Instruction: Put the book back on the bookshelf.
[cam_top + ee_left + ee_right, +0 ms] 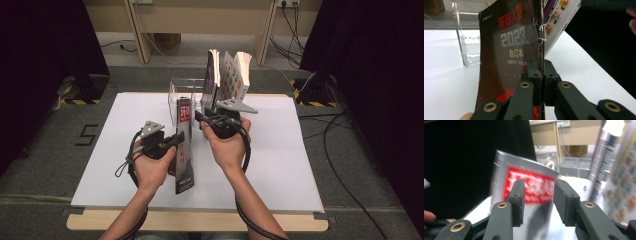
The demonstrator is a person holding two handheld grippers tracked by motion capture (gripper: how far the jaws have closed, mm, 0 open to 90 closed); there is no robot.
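On the white table [100, 165], left of centre, a dark magazine [183, 145] is held upright on its edge, leaning slightly, by the left gripper [176, 141]. In the left gripper view the jaws are seen clamped tight on the magazine's [506, 50] spine edge, with the cover's red and white lettering facing the camera. Just behind the magazine, a clear plastic stand [175, 95] is set near the far edge of the table. To the right of the magazine, the right gripper [200, 120] is held with its jaws standing wide apart and nothing between them; the magazine's red label [531, 187] is seen blurred beyond them. Further right and behind, several books [227, 75] are stood upright in the stand, leaning against one another.
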